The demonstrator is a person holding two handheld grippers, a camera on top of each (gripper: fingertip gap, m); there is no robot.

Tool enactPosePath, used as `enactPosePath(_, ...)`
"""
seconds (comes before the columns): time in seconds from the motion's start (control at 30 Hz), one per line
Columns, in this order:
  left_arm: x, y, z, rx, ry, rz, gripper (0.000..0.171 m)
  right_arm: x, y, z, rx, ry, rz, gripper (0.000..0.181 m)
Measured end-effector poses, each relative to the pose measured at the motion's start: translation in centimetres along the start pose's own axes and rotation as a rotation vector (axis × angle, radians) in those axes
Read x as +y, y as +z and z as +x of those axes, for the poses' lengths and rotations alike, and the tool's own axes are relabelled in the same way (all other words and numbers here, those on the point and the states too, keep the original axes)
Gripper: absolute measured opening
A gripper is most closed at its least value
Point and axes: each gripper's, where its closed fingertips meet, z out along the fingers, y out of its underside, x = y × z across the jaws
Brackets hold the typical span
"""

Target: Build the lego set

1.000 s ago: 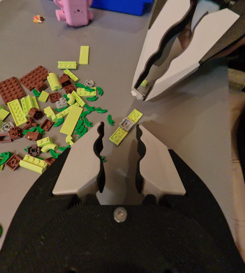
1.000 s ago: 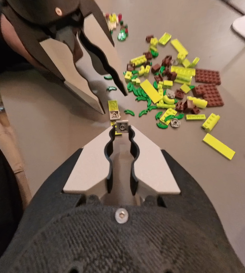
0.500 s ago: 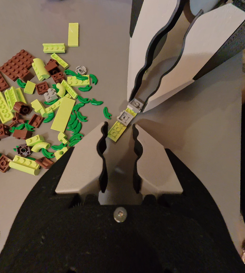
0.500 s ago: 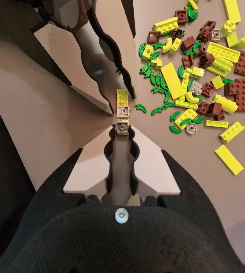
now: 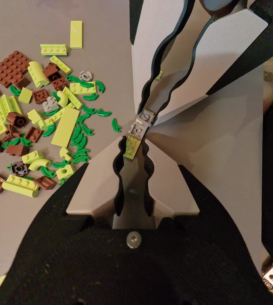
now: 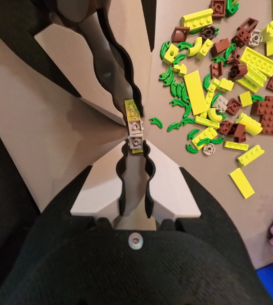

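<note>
Two tools, two grey plates, seemingly.

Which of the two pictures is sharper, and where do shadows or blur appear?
Left wrist view: sharp, with soft shadows on the grey table beside both hand-held grippers. Right wrist view: slightly softer, with blur on the far hand-held gripper and at the edges; lime plate still readable; strong wide-angle bending in both.
</note>
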Motion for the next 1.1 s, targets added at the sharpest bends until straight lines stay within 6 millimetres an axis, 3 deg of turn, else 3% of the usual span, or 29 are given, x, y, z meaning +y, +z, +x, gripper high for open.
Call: enactPosePath(1.1, 0.05, 0.03, 0.15, 0.016, -0.001, -0.002, 0.016, 0.02, 0.35, -0.03, -0.109, -0.142, -0.092, 0.015)
